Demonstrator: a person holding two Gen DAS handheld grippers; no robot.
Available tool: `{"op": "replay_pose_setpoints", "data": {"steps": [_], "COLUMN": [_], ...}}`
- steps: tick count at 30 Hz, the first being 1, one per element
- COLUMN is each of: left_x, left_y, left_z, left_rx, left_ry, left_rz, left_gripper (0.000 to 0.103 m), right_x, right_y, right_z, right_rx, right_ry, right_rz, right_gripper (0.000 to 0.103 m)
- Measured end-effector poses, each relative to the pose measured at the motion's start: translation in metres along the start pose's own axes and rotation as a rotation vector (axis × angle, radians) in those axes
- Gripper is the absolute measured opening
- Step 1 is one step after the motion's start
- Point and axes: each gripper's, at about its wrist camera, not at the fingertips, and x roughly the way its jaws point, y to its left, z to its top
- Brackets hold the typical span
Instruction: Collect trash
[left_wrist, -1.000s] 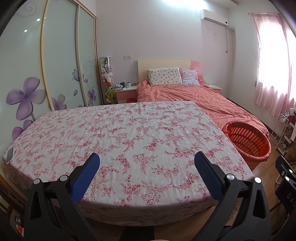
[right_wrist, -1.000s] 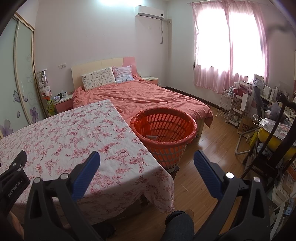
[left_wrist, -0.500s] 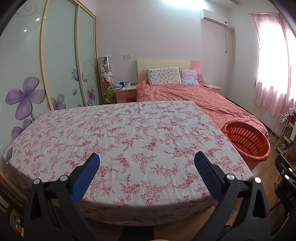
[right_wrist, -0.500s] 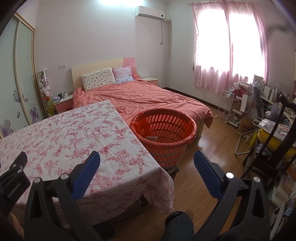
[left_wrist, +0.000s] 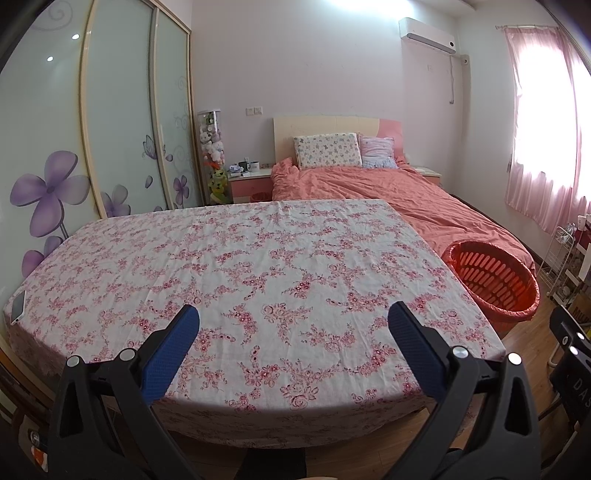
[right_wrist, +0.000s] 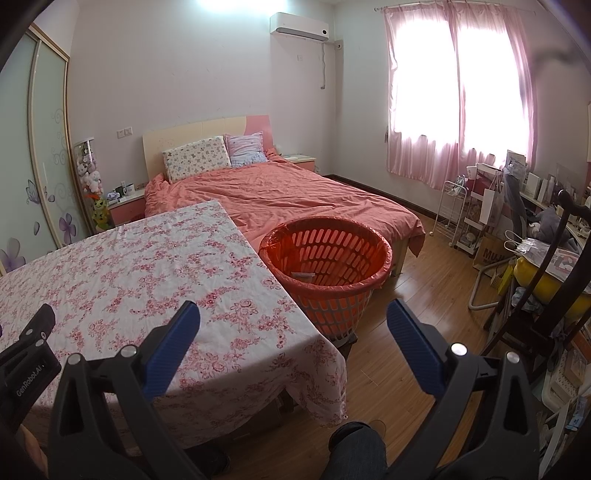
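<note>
Both hand-held grippers, left (left_wrist: 291, 325) and right (right_wrist: 293, 319), sit spread wide with nothing between their blue pads. I see the floral-clothed table (left_wrist: 258, 266) beneath them, and the orange basket (right_wrist: 327, 258) stands just beside its right edge, one pale scrap (right_wrist: 303, 275) inside.

We see the orange basket (right_wrist: 327, 273) just right of centre in the right wrist view, and at the right edge of the left wrist view (left_wrist: 493, 280). It is a round plastic tub with slotted walls, lined with a red bag folded over its rim. It stands upright. Inside, low on the left, lies one small pale scrap (right_wrist: 303, 275).
</note>
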Motion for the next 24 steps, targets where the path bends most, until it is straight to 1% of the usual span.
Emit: {"op": "replay_pose_setpoints", "data": {"steps": [24], "left_x": [0.0006], "left_y": [-0.002], "left_z": [-0.0026], "left_rx": [0.0], "left_ry": [0.003], "left_rz": [-0.003], "left_gripper": [0.101], "right_x": [-0.0009], "right_y": [-0.0001], "right_z": [0.0015], "right_rx": [0.001], "right_ry": [-0.002], "right_rz": [-0.001], "right_gripper": [0.099]}}
